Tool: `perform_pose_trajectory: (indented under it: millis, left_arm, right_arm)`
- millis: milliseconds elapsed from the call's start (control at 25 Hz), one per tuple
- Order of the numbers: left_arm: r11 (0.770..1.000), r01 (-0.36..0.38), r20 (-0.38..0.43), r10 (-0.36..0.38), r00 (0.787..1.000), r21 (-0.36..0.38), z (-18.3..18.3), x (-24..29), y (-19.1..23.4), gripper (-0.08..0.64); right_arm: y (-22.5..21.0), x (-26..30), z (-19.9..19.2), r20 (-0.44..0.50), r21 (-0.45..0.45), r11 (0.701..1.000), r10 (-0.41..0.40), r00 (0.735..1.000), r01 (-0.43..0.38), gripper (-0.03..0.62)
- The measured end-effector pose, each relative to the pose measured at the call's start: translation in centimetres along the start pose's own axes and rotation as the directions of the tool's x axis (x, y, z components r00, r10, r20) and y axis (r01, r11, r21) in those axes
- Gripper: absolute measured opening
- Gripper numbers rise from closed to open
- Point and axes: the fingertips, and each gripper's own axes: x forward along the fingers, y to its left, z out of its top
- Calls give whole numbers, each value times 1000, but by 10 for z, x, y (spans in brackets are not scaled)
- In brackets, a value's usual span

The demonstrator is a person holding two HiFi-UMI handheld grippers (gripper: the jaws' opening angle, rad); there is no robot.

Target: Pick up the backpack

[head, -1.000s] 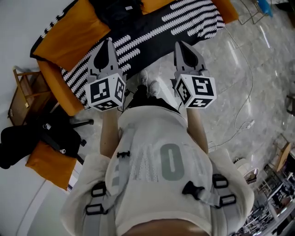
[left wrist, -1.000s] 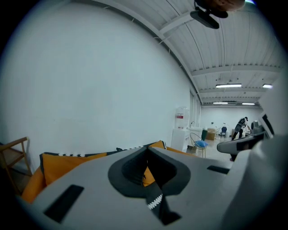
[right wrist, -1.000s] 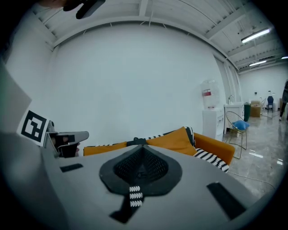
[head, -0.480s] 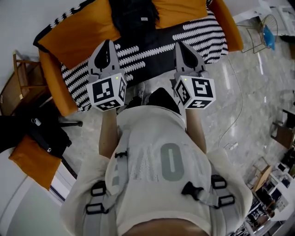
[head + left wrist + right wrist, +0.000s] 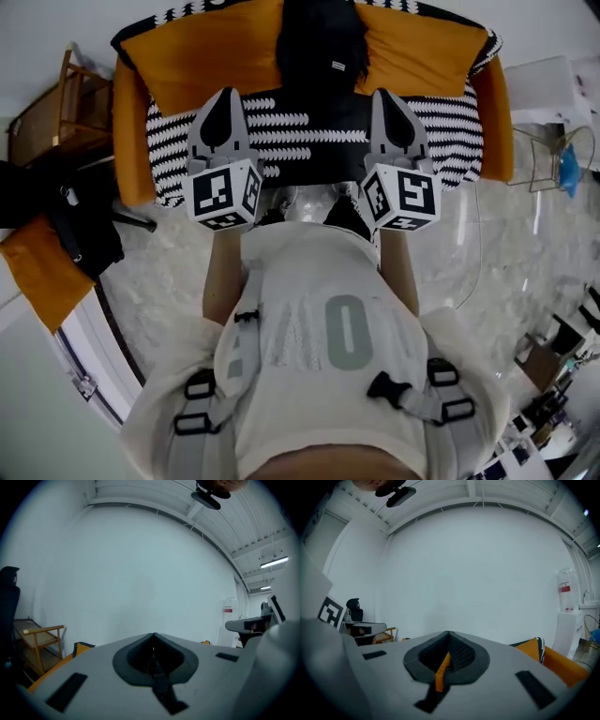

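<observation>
Left claw (image 5: 221,96), right claw (image 5: 387,96) closed, backpack (image 5: 317,42) head-view only

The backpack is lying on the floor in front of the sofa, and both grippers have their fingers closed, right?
Not the floor: the head view shows the black backpack on the sofa, against its orange back cushions. The left gripper and right gripper do have their fingers closed.

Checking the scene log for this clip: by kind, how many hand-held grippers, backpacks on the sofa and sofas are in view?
Hand-held grippers: 2, the left hand-held gripper and the right hand-held gripper
Backpack on the sofa: 1
Sofa: 1
Total: 4
</observation>
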Motion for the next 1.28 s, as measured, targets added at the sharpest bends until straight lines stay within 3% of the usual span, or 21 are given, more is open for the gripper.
perform_pose_trajectory:
  millis: [200,440,1000,1040,1080,1160,1280]
  left_arm:
    - [994,-112,20,112,994,-8,9,4,-9,20]
    - [984,-179,42,179,983,2,19,13,-26,20]
    - [990,-140,80,139,987,6,27,39,-54,45]
    - [993,-121,77,121,990,2,26,42,-55,117]
    - [995,-97,76,97,992,-6,25,45,-57,195]
    - [998,-53,80,56,995,-29,24,51,-61,247]
    - [998,-44,73,47,996,-40,19,54,-63,259]
  right_arm:
    - [-26,12,-1,-19,38,997,67,998,-66,6]
    - [-45,25,-2,-37,20,993,113,993,-112,8]
    - [-79,35,0,-18,51,989,139,990,-138,12]
    - [-78,38,-1,-20,52,987,151,988,-149,211]
    - [-78,41,-2,-24,56,986,161,987,-160,354]
    - [-80,47,-4,-26,79,984,162,986,-160,360]
    - [-85,53,-7,-33,119,981,160,987,-155,367]
